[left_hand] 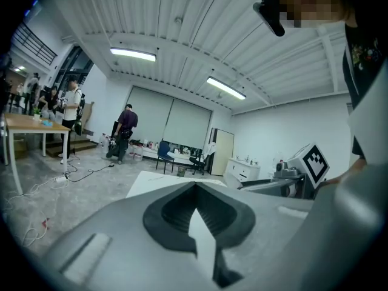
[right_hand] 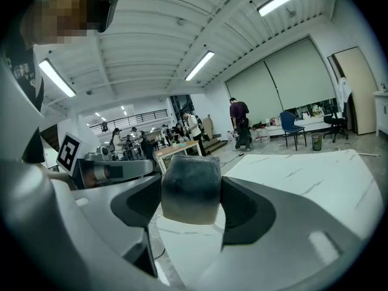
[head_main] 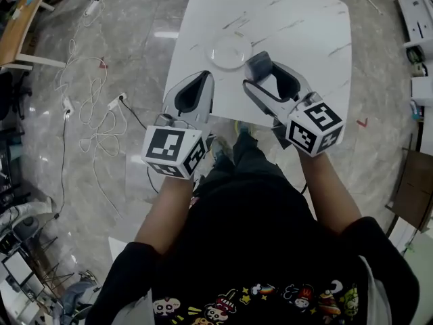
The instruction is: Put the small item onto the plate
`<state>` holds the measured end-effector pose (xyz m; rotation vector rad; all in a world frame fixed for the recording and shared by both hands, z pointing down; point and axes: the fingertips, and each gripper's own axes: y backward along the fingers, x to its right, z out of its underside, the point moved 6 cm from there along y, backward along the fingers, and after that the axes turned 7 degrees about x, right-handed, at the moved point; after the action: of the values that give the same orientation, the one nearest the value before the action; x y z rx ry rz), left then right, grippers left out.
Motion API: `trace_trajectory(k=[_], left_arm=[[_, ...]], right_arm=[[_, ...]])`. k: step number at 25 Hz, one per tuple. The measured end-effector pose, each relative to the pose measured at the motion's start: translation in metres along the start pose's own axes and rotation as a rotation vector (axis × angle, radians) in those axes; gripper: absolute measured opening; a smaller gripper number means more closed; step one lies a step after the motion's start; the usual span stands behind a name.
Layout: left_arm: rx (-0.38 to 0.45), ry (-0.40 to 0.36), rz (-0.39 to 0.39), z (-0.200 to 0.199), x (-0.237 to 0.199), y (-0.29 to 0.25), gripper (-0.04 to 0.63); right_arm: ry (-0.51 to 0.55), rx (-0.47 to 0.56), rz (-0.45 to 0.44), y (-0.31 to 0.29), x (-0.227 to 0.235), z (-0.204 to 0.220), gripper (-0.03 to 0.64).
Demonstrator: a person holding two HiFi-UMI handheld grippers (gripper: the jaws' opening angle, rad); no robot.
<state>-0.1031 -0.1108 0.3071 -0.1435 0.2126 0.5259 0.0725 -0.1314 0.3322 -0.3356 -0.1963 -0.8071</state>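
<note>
A clear glass plate (head_main: 229, 51) lies on the white marble table (head_main: 304, 32), just beyond both grippers. My right gripper (head_main: 260, 62) is held right beside the plate's right rim, shut on a small grey, dark-topped block (right_hand: 189, 188) that fills the gap between its jaws. The block (head_main: 258, 63) shows at the jaw tips in the head view. My left gripper (head_main: 203, 77) hovers over the table's near left edge, jaws together with nothing in them; the left gripper view shows its tips (left_hand: 195, 185) meeting. The plate is hidden in both gripper views.
Cables and a power strip (head_main: 115, 102) trail over the grey floor left of the table. A wooden table (head_main: 20, 26) stands at far left. Several people (right_hand: 239, 123) and chairs (right_hand: 291, 126) are far back in the room.
</note>
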Motion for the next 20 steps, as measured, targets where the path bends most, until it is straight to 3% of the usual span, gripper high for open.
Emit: trace_trajectory(k=[11,20], left_arm=[[-0.040,0.041,-0.114,0.028,-0.033,-0.051,0.000],[-0.085,0.076,-0.167,0.057,-0.057,-0.075,0.000]], right_arm=[[0.006,-0.119,-0.069,-0.073,0.060,0.026,0.333],[0.043,-0.224,-0.069,-0.127,0.096,0.070,0.333]])
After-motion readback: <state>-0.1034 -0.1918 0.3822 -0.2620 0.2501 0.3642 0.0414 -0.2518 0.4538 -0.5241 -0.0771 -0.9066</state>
